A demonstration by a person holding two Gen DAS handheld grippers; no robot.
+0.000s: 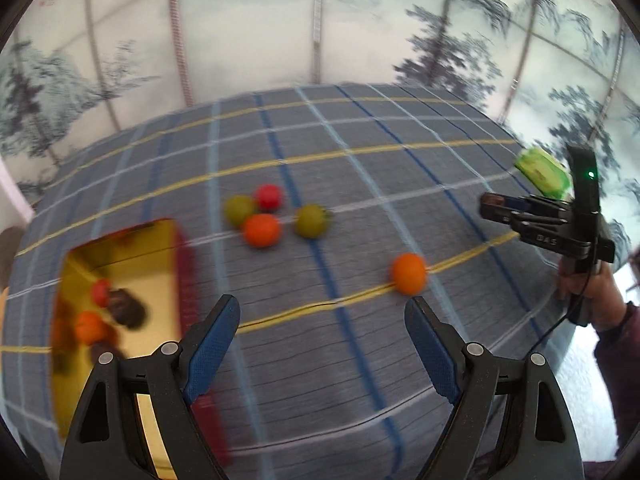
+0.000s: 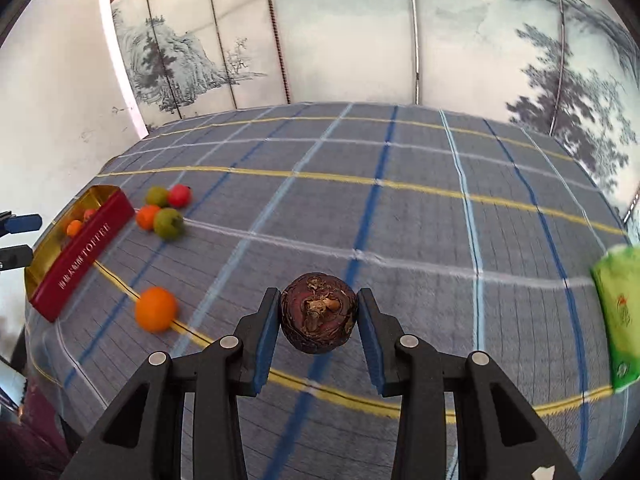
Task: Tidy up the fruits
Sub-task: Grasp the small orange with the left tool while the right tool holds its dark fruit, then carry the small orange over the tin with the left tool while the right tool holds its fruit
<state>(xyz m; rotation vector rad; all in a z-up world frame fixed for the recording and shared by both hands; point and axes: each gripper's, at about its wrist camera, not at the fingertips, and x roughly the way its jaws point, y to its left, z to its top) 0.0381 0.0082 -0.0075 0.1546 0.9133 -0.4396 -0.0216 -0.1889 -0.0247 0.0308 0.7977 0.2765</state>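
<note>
Step in hand: transfer of one fruit to the collection tin. The right gripper (image 2: 318, 314) has its fingers (image 2: 267, 332) closed on a dark brown, wrinkled round fruit (image 2: 318, 312), one blue pad against each side. The fruit is clear of the checked cloth covering the tabletop (image 2: 400, 216); its exact kind cannot be determined.

The left gripper (image 1: 322, 322) carries nothing. Its fingers (image 1: 212, 350) stand wide apart above the cloth, with a loose orange (image 1: 408, 273) just ahead of the right-hand fingertip.

Destination: the red toffee tin (image 2: 86, 250), gold inside, at the left edge of the tabletop. It already contains a small orange fruit (image 2: 74, 227), a small red fruit (image 2: 89, 213) and, in the left wrist view, dark fruits that are too blurred to identify.

Remaining on the cloth: a cluster of four beside the tin, namely two green fruits (image 2: 168, 222), one red (image 2: 179, 195) and one orange (image 2: 147, 217), plus the loose orange. A green packet (image 2: 618, 316) lies at the right edge.

Next move, as judged:
1. Carry the held fruit leftward, well across the tabletop, to a position above the tin's open interior.
2. Clear the near red wall and avoid the cluster.
3. Release low, so that the fruit does not bounce off the contents.

The left gripper is well placed to descend on the loose orange; being round, it may roll if nudged off-centre.
</note>
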